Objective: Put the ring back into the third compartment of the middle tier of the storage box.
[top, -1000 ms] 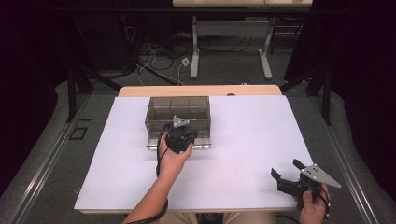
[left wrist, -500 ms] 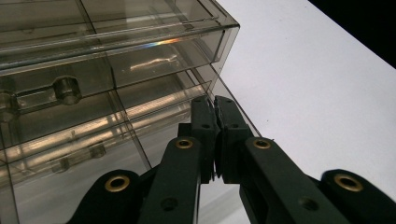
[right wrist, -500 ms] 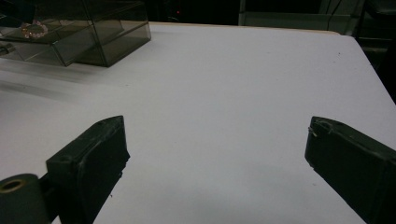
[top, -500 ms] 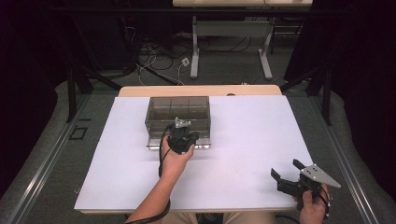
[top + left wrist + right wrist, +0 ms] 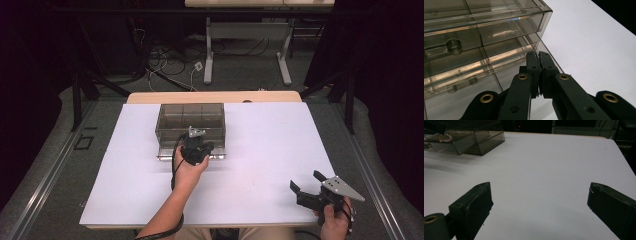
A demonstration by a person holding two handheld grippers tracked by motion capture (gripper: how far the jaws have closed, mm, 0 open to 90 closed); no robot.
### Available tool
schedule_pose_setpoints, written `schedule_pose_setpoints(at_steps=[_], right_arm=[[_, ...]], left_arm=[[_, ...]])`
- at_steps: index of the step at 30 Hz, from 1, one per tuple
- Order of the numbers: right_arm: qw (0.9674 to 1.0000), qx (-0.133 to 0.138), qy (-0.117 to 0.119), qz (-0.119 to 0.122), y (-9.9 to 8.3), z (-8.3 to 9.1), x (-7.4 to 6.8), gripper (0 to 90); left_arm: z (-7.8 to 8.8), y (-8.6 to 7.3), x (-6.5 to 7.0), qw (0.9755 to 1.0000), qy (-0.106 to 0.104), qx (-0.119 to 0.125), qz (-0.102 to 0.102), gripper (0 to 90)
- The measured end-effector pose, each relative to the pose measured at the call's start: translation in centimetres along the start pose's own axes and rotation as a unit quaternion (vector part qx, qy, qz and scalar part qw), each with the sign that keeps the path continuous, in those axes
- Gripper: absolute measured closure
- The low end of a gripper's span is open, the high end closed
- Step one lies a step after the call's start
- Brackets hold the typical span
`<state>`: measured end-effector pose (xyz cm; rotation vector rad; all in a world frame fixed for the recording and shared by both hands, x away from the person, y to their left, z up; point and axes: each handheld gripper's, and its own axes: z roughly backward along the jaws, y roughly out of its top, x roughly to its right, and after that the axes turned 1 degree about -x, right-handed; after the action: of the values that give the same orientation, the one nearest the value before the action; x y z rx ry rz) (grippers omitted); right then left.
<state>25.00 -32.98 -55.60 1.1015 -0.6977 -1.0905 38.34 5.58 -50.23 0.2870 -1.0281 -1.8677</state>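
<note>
A smoky clear plastic drawer box (image 5: 190, 120) stands on the white table top (image 5: 270, 145), left of centre. My left gripper (image 5: 195, 137) is at the box's front, its tips against the lower drawer. In the left gripper view the jaws (image 5: 539, 53) are shut at the drawer's thin front wall (image 5: 506, 75); I cannot tell if the wall is pinched between them. In the right gripper view that drawer (image 5: 439, 146) stands pulled out, with a pink bead bracelet (image 5: 445, 137) inside. My right gripper (image 5: 306, 181) hovers open near the front right corner, nothing between its pads (image 5: 540, 192).
The table's wooden back edge (image 5: 215, 96) shows beyond the white sheet. Behind it on the floor are loose cables (image 5: 165, 65) and the legs of another desk (image 5: 247, 50). White surface stretches between the box and the right gripper.
</note>
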Motion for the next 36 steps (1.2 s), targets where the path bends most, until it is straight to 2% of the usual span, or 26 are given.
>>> schedule_pose_setpoints(at_steps=[7, 9, 18, 19, 21, 25, 27, 29, 34, 36], right_arm=[[1.0000, 0.000, -0.002, 0.001, 0.0, 0.0, 0.1, 5.3], [1.0000, -0.001, -0.002, -0.002, 0.0, 0.0, 0.1, 5.3], [1.0000, 0.001, -0.002, 0.001, 0.0, 0.0, 0.1, 5.3], [1.0000, 0.000, -0.002, 0.000, 0.0, 0.0, 0.1, 5.3], [1.0000, 0.000, -0.002, 0.000, 0.0, 0.0, 0.1, 5.3], [1.0000, 0.000, -0.001, 0.001, 0.0, 0.0, 0.1, 5.3], [1.0000, -0.004, 0.000, -0.001, 0.0, 0.0, 0.0, 5.3], [1.0000, -0.004, 0.000, -0.001, 0.0, 0.0, 0.0, 5.3], [1.0000, -0.001, -0.002, -0.003, 0.0, 0.0, 0.1, 5.3], [1.0000, -0.001, -0.002, -0.003, 0.0, 0.1, 0.0, 5.3]], left_arm=[[0.0, 0.0, 0.1, 1.0000, -0.004, 0.004, 0.003, 86.1], [0.1, 0.1, 0.1, 1.0000, -0.004, 0.002, -0.003, 85.1], [0.6, -0.1, 0.0, 0.9997, -0.012, 0.021, 0.002, 77.7], [0.7, -0.2, 0.0, 0.9997, -0.015, 0.020, 0.002, 74.9], [0.7, -0.2, 0.0, 0.9997, -0.011, 0.023, -0.001, 74.4], [0.8, -0.3, -0.2, 0.9996, -0.020, 0.020, -0.002, 71.5], [0.8, -0.4, -0.1, 0.9995, -0.019, 0.026, 0.006, 70.7], [0.9, -0.4, -0.2, 0.9993, -0.023, 0.028, -0.002, 69.5], [1.3, -0.5, 0.0, 0.9989, -0.026, 0.038, -0.002, 65.8], [1.5, -0.5, 0.1, 0.9987, -0.025, 0.043, -0.009, 62.4]])
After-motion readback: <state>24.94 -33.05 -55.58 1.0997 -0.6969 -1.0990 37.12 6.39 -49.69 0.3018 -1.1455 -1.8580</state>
